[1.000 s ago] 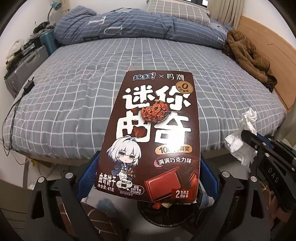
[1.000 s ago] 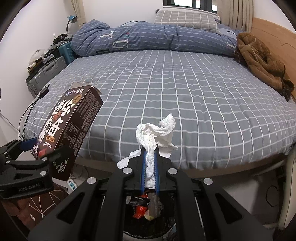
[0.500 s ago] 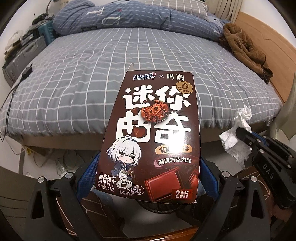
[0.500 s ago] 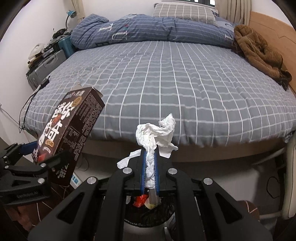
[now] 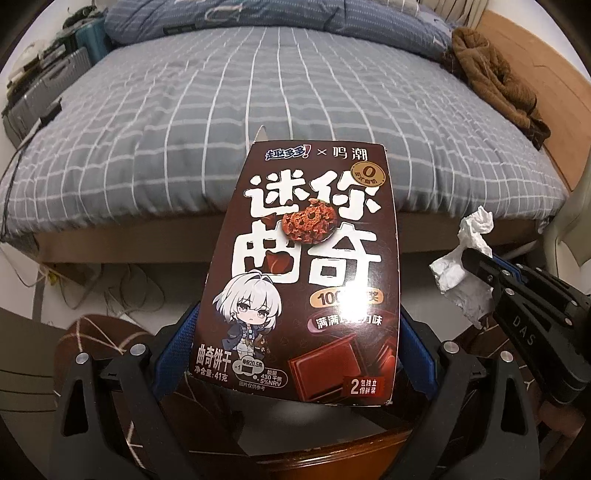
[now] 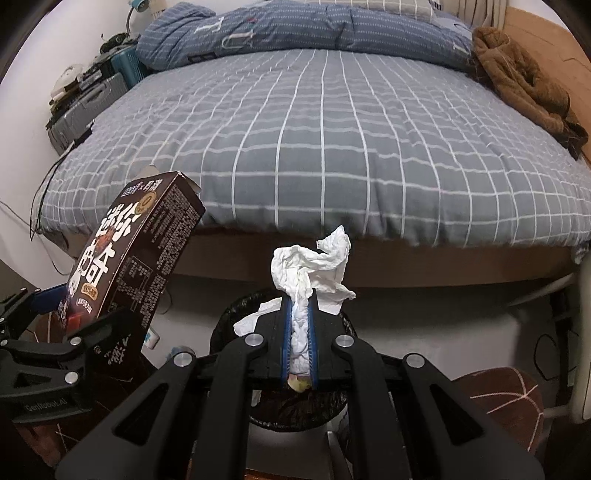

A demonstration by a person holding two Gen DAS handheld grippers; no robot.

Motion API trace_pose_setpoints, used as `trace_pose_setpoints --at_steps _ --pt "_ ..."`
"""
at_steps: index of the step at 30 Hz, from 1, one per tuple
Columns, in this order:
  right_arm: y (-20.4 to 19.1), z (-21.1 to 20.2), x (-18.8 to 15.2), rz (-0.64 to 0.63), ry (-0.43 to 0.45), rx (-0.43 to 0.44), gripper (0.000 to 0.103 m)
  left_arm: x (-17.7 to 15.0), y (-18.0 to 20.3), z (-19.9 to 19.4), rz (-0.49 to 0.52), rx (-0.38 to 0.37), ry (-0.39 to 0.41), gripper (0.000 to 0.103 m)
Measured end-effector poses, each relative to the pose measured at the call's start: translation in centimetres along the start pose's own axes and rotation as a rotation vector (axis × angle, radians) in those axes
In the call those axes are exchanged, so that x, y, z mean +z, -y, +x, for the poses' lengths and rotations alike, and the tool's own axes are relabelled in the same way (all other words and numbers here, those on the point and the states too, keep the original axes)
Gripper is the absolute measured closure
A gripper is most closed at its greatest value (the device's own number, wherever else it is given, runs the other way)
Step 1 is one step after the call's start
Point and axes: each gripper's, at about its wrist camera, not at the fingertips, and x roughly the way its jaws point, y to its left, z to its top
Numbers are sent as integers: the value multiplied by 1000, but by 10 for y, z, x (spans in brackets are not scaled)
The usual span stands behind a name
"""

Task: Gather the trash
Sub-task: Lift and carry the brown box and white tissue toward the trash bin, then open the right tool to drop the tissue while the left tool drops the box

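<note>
My left gripper (image 5: 295,332) is shut on a dark brown cookie box (image 5: 306,266) with white Chinese lettering and a cartoon figure; the box fills the middle of the left wrist view and hides what lies below. The same cookie box (image 6: 129,258) shows at the left of the right wrist view, held by the left gripper (image 6: 74,325). My right gripper (image 6: 299,306) is shut on a crumpled white tissue (image 6: 310,269), directly above a round bin lined with a black bag (image 6: 229,317). The tissue (image 5: 461,269) and the right gripper (image 5: 476,262) also appear at the right of the left wrist view.
A bed (image 6: 321,147) with a grey checked cover stands just behind the bin. A brown garment (image 6: 524,85) lies on its right side, a blue duvet (image 6: 295,33) at the head. Suitcases (image 6: 85,110) stand at the left, brown cushions (image 6: 502,402) and cables on the floor.
Both grippers have sunk and tilted further down, each keeping its grip. The bed has risen in both views, and the bin's rim now shows around the tissue in the right wrist view.
</note>
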Motion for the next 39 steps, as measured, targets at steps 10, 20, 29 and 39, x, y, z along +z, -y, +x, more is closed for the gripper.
trace_pose_setpoints --at_steps 10,20,29,39 --pt "-1 40 -23 14 -84 3 96 -13 -7 39 0 7 -63 11" --pt "-7 93 -37 8 -193 16 93 -27 -22 78 -25 24 -142 11" --pt "-26 122 -39 -28 -231 32 86 -39 -47 98 -72 50 -188 12" --pt "-3 103 -33 15 -174 -13 36 -30 -34 104 -37 18 -183 12"
